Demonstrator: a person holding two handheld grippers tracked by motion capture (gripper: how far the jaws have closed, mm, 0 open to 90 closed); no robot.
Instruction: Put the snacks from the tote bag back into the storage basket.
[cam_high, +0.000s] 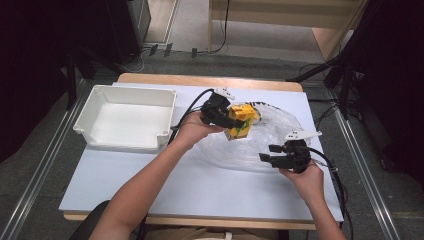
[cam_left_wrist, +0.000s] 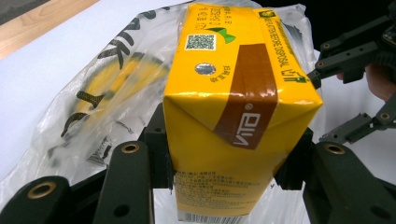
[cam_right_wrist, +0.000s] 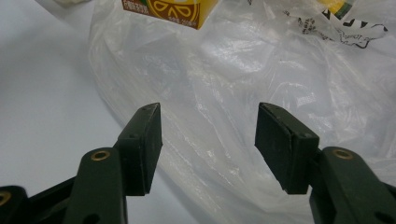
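We note the left gripper (cam_high: 235, 120) clamped on the yellow drink carton (cam_left_wrist: 233, 116), held above the clear plastic bag (cam_high: 260, 145), long axis running away from its jaws. The right gripper (cam_right_wrist: 208, 140) hovers with jaws spread at the bag's near edge. The white bin (cam_high: 125, 120) lies left of the bag, nearer our left hand.

Our right gripper (cam_right_wrist: 208, 147): we see both black jaws standing wide apart with nothing between the pads.
Plastic bag (cam_right_wrist: 233, 74): clear, crumpled, spread across our table (cam_right_wrist: 37, 93) beyond and beneath the jaws.
Yellow carton (cam_right_wrist: 170, 10): at our top edge, over the bag.
Bag print (cam_right_wrist: 345, 25): black lettering, which we cannot read.
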